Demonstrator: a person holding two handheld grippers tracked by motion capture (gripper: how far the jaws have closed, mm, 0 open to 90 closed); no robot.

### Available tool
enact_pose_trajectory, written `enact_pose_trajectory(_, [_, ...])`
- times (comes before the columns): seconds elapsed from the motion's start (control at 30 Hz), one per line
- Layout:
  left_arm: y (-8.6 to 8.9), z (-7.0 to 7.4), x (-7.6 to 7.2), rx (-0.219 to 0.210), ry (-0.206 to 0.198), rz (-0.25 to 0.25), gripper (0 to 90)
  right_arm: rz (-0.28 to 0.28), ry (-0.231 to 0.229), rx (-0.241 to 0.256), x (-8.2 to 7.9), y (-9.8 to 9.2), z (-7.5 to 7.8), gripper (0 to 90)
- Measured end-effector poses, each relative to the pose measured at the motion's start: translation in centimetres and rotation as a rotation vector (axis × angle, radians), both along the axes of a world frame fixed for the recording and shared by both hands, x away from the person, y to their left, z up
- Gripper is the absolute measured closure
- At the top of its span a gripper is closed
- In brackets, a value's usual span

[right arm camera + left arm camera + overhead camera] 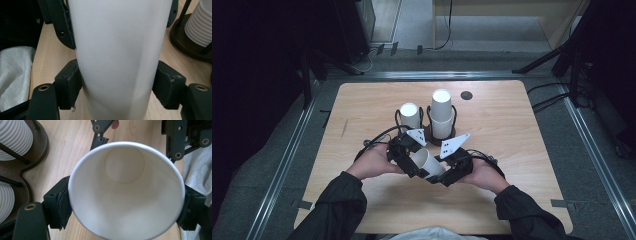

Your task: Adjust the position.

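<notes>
- Left claw [410, 161] is clamped on the paper cup [428, 164] near its rim, one pad [62, 206] on each side of the mouth; the left gripper view looks straight down the cup to its round bottom.
- Right claw [447, 175] is closed on the same cup lower down the wall, its pads [71, 83] pressed on either side of the body.
- Held between the two, the cup lies on its side above the tabletop [362, 105], just in front of the cup holder [432, 132], on the person's side.
- Behind it, the cup holder carries two upturned stacks [441, 112] of white cups, the right one taller.
- Judged step: passing or re-gripping the cup between claws, likely to put it on a stack.
- Keep the squeeze light; thin paper walls dent easily.
- Let only one claw release at a time, so the cup never hangs free.
- Turn the cup mouth-down before bringing it over the holder, and keep clear of the wire posts [455, 116].
</notes>
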State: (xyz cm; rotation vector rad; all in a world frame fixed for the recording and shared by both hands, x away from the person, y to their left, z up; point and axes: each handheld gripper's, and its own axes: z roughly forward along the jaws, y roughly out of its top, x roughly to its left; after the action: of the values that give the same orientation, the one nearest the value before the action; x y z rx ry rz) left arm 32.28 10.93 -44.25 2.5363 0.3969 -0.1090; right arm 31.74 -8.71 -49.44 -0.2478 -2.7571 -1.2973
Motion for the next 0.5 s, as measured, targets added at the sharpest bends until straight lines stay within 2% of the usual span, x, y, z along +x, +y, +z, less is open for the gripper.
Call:
enact_pose_trajectory(0.23, [0.14,-0.05,0.06,-0.025,0.007,0.015,15.6,0.002,-0.010,0.005,0.00,-0.05,0.13,30.8])
enact_pose_trajectory(0.3, [0.19,0.00,0.11,-0.034,0.011,0.018,12.5,0.000,-0.013,0.009,0.03,-0.14,0.24,30.8])
enact_pose_trajectory(0.37, [0.23,0.04,0.11,-0.040,0.004,0.019,12.0,-0.009,-0.016,0.013,0.05,-0.22,0.32,30.8])
enact_pose_trajectory(0.5, [0.51,0.28,0.12,-0.078,-0.017,0.032,8.4,-0.020,-0.018,0.028,0.19,-0.53,0.56,30.8])
